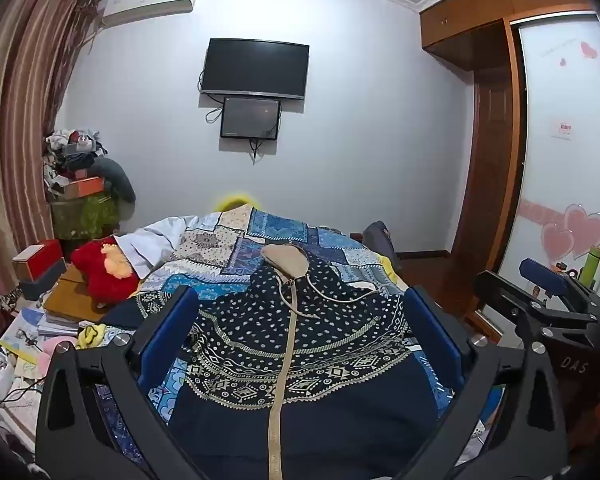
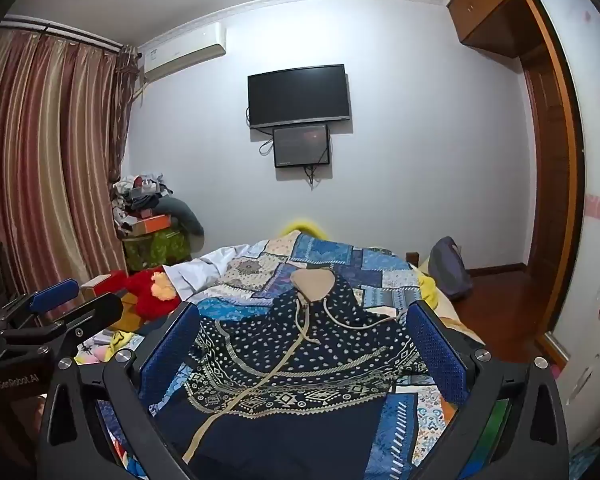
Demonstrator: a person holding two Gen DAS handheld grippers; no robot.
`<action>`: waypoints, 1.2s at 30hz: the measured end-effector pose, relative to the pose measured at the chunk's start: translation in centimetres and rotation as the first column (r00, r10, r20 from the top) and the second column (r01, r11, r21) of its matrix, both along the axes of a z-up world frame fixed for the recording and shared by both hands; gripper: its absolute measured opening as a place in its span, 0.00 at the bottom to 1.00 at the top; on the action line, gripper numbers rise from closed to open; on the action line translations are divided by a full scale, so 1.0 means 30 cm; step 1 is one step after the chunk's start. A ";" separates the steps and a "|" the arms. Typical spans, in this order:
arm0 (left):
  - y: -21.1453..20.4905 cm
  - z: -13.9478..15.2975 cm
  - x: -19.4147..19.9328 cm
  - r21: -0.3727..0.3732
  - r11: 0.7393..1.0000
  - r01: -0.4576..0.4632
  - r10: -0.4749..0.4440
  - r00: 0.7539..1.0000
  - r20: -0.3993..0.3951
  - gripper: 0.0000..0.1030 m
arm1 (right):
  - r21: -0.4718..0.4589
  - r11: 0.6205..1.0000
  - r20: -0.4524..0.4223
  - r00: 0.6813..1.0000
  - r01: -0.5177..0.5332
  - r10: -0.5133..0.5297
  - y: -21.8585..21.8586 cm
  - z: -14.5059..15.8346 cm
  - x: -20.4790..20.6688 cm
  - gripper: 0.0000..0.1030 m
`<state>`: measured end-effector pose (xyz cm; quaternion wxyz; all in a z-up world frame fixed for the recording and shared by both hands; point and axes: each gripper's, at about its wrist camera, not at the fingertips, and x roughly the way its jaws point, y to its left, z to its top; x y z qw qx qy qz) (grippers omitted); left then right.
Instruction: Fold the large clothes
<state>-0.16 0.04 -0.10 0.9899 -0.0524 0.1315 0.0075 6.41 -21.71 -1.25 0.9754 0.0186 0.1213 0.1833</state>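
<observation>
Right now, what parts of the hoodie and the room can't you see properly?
- Hoodie hem: cut off by the bottom edge in both wrist views.
- Its sleeves: hidden behind the open left gripper's fingers and the open right gripper's fingers.
- Yellow thing past the patchwork bedspread: mostly hidden by the bed, so unidentifiable.
- Pile by the curtain: too small to sort.

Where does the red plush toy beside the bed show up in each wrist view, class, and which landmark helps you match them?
Left wrist: red plush toy at left middle, beside the bed's left edge.
Right wrist: red plush toy left of centre, same bedside spot.
Shared landmark: the wall television above the bed's far end.
</observation>
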 end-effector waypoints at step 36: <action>0.021 -0.059 0.028 -0.009 1.000 -0.013 0.012 0.998 -0.065 1.00 | -0.046 0.999 -0.078 0.997 -0.020 0.016 0.043 -0.053 0.035 1.00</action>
